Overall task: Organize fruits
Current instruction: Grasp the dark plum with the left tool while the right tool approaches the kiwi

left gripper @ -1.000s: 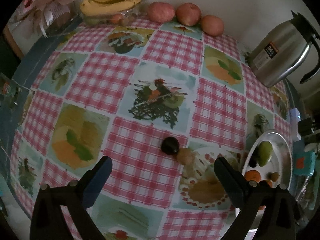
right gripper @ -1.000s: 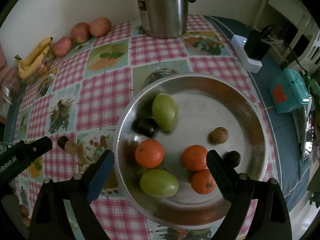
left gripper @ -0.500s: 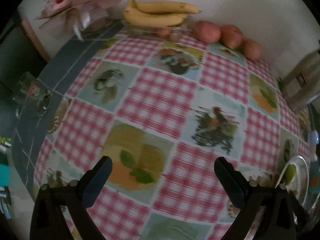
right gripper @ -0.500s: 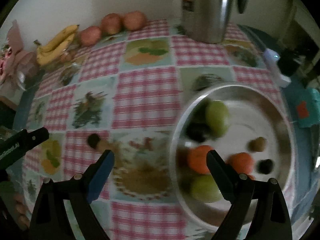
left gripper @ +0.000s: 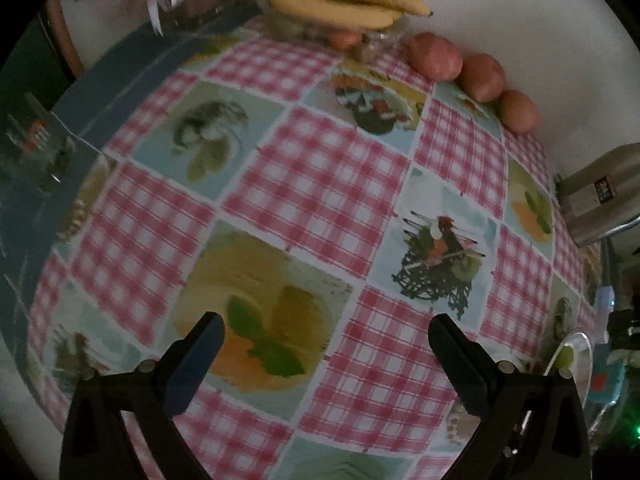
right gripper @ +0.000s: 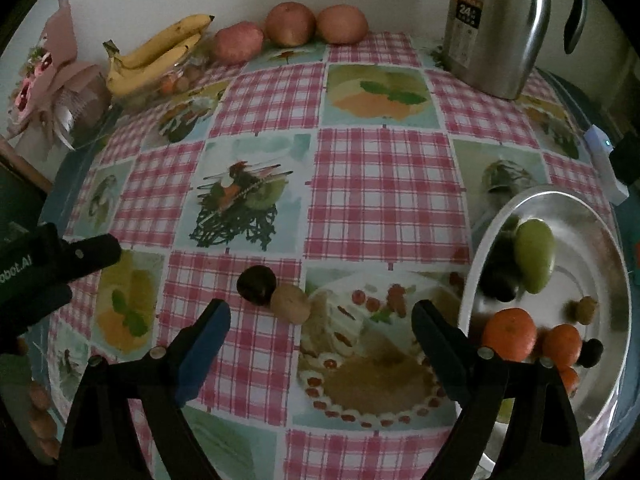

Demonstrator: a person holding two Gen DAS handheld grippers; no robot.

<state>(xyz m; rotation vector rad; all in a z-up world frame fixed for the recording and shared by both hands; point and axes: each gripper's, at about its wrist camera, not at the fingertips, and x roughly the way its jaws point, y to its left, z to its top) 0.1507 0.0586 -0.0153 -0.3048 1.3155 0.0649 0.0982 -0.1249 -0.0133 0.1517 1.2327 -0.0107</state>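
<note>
We judge the step as collecting the last loose fruit: a dark round plum (right gripper: 256, 285) touching a small brown fruit (right gripper: 290, 304) near the checked tablecloth's (right gripper: 384, 184) front edge, left of the round steel tray (right gripper: 608, 240) of fruit. The right gripper (right gripper: 320, 322) hovers over them, jaws apart and empty — the left gripper (left gripper: 325, 338), likewise parted, holds nothing. Next we would lower the right gripper around one fruit — without rolling its neighbour.

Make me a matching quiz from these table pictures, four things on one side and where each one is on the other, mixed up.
1. bananas
2. steel flask
3. dark round fruit
4. green fruit

A. in the metal bowl
B. on the checked cloth, touching a brown fruit
C. back right corner
D. back left, by the wall

Pairs: 1-D, 2-C, 3-B, 4-A
</note>
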